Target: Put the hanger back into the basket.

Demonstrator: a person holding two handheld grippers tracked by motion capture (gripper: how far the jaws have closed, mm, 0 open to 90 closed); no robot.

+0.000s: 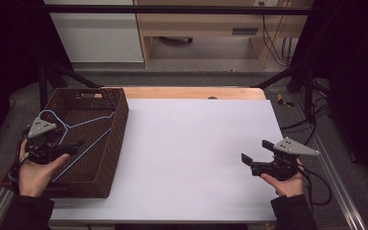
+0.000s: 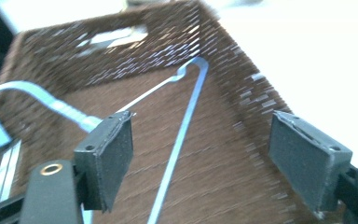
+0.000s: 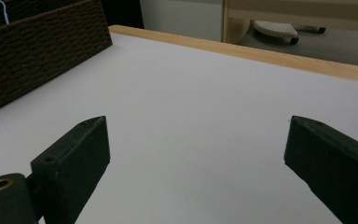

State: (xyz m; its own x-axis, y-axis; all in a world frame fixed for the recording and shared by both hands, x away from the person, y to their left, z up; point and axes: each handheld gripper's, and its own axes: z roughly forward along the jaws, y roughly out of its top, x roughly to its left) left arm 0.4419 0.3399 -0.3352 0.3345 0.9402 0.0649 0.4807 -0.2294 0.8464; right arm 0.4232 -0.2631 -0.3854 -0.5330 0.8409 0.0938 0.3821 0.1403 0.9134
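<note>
A light-blue wire hanger (image 1: 90,120) lies inside a brown woven basket (image 1: 120,120) at the table's left side. My left gripper (image 1: 74,146) hovers over the basket's near half, open. In the left gripper view its jaws stand wide apart (image 2: 200,158), and the hanger's long wire (image 2: 186,116) runs between them lower down, untouched; the hook (image 2: 9,93) curves at the left. My right gripper (image 1: 257,151) is open above the white tabletop (image 1: 196,153) at the right, nothing between its jaws (image 3: 196,163). The basket's wall (image 3: 37,51) shows at the upper left of the right gripper view.
A wooden strip (image 1: 196,92) edges the table's far side. Beyond it stand a white cabinet (image 1: 96,33) and a wooden desk (image 1: 211,24). Cables (image 1: 311,120) hang off the right side, and black frame bars (image 1: 172,9) cross overhead.
</note>
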